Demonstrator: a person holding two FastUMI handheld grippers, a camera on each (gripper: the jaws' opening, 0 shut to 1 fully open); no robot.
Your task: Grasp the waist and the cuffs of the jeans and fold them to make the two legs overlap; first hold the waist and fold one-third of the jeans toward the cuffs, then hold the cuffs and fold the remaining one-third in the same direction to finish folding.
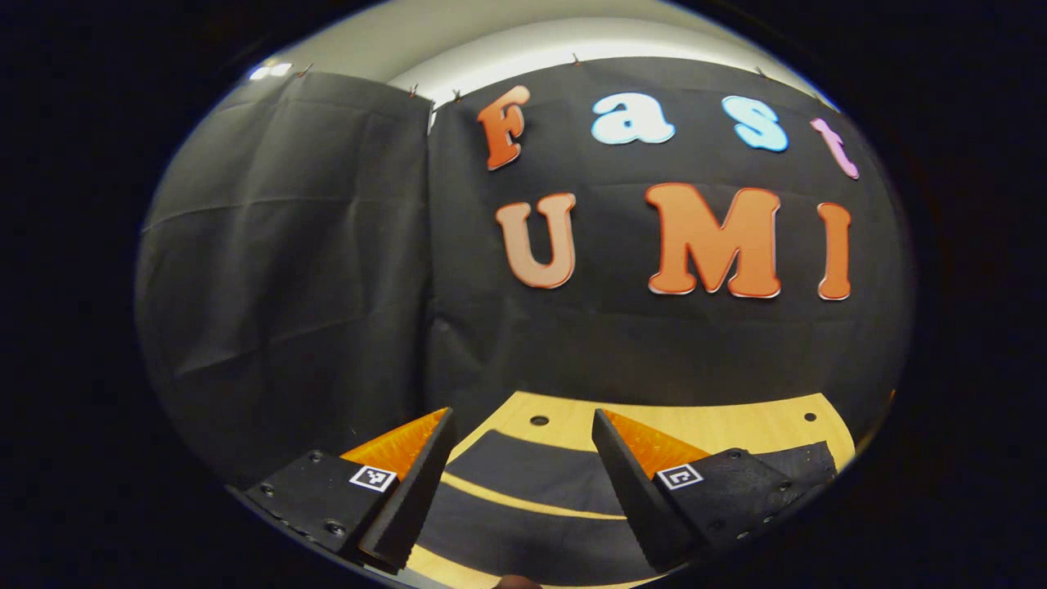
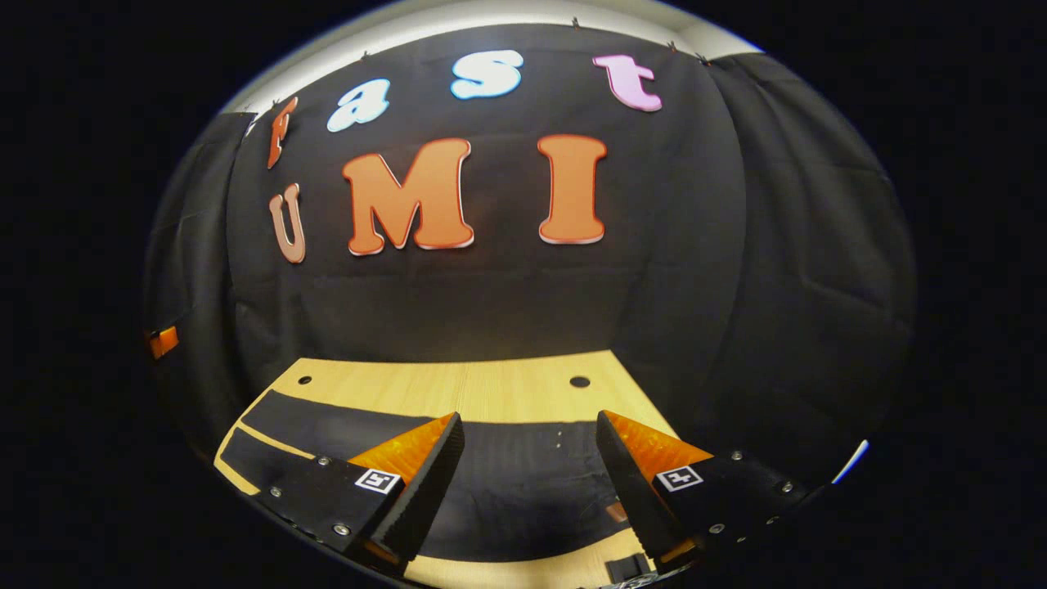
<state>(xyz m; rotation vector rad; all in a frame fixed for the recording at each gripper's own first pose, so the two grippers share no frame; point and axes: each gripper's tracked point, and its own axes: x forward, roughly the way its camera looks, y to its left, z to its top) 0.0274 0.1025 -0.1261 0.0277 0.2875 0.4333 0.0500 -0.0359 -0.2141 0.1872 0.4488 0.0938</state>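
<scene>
Both pairs of jaws stand wide apart and hold nothing. The left gripper (image 1: 523, 458) hangs above the jeans (image 1: 523, 499), dark cloth spread flat on the wooden table (image 1: 703, 421); between and below its fingers the two legs lie side by side with a thin strip of bare wood between them. The right gripper (image 2: 530, 458) also hovers over the jeans (image 2: 523, 483), with a broad unbroken stretch of cloth under its fingers that is probably the waist end, though the cloth is too dark to be sure. Bare table lies beyond the tips in both views.

The step in hand looks like the very first one: taking hold so that one leg can be laid over the other. To do it well, each gripper should come down on the same outer edge of the garment, one at the waist and one at the cuff, and pinch only the leg to be lifted. Both should then rise and travel together, keeping the cloth taut, so the legs meet edge to edge.
</scene>
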